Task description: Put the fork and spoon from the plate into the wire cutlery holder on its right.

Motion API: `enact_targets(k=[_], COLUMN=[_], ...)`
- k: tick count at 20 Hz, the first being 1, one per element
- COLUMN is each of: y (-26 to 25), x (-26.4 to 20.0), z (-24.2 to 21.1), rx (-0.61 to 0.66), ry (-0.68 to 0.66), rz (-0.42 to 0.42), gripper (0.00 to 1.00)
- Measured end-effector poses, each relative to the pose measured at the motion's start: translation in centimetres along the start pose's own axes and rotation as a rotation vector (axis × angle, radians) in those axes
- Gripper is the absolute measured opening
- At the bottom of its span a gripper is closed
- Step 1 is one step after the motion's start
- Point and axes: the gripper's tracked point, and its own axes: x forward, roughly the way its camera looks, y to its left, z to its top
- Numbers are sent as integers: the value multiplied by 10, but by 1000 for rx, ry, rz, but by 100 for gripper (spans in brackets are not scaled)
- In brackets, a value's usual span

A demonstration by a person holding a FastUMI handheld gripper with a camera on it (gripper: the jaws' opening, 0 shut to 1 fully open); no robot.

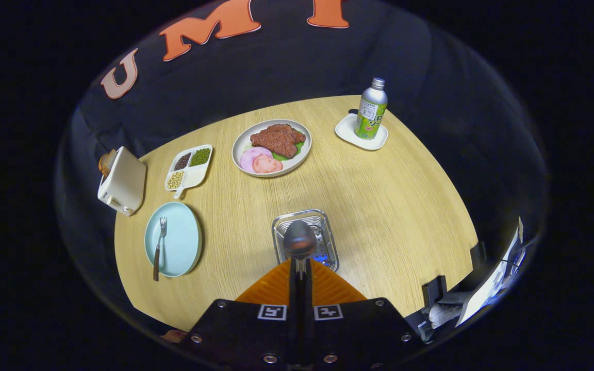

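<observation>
Gripper view — Q: What does the gripper [300,273] hold?
A: Its fingers pinch the spoon [299,240] above the wire cutlery holder [324,229]; the fork [160,247] lies on the plate [181,242]. The bottle [370,109] label is illegible.

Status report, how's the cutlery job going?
Gripper shut on spoon, over wire holder. Fork on blue plate. Nothing in the way.

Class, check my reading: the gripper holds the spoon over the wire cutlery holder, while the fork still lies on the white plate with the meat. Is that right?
Not quite. In the gripper view the fork lies on the light blue plate, not the white plate with the meat. The rest stands: the gripper is shut on the spoon, held over the wire cutlery holder.
</observation>
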Motion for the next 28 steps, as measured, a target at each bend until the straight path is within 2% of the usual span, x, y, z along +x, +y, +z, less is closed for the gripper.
enact_targets(k=[3,6,11,13,17,20,23,25,28], y=[-4,-1,6,8,19,32,38,44,75], x=[4,2,-21,-37,-75,-113,-148,-161,-188], z=[6,23,70,94,139,166,193,205,216], rx=[-10,13,17,9,-39,-49,-78,-65,-40], ry=[-11,-54,-228,-337,-568,-744,-939,-1017,-1106], rz=[-17,13,45,50,28,47,2,-23,62], gripper=[5,8,11,20,59,76,84,87,87])
